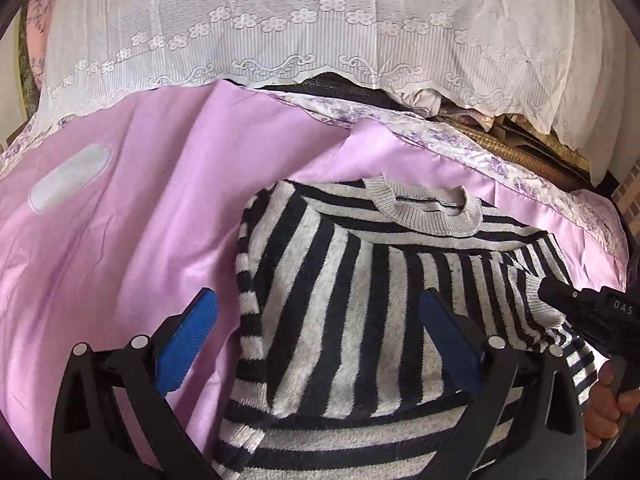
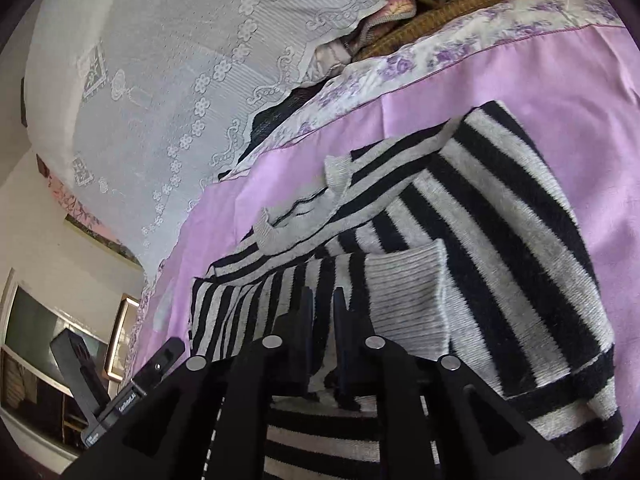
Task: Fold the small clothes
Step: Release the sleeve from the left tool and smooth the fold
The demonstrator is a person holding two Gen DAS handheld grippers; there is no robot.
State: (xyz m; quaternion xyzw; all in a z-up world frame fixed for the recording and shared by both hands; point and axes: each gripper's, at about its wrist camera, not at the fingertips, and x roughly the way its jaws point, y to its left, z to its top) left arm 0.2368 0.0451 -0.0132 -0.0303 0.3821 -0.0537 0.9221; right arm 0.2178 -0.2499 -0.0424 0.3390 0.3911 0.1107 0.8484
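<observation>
A small black-and-grey striped sweater point(image 1: 360, 280) lies on a pink sheet point(image 1: 140, 208), grey collar point(image 1: 428, 208) at the far side. One sleeve is folded across its body. My left gripper point(image 1: 320, 320) is open just above the sweater's left part, blue pads wide apart. My right gripper point(image 1: 560, 296) enters from the right in the left wrist view. In the right wrist view it point(image 2: 322, 308) is shut on the striped sleeve point(image 2: 280, 300) beside its grey ribbed cuff point(image 2: 404, 280), over the sweater point(image 2: 500, 220).
A white lace cover point(image 1: 300, 32) hangs over a pile behind the sheet. A floral purple border point(image 1: 460, 136) and a woven mat point(image 1: 520, 148) lie at the far right. A white patch point(image 1: 70, 180) sits on the sheet at left. Room furniture point(image 2: 48, 340) shows at left.
</observation>
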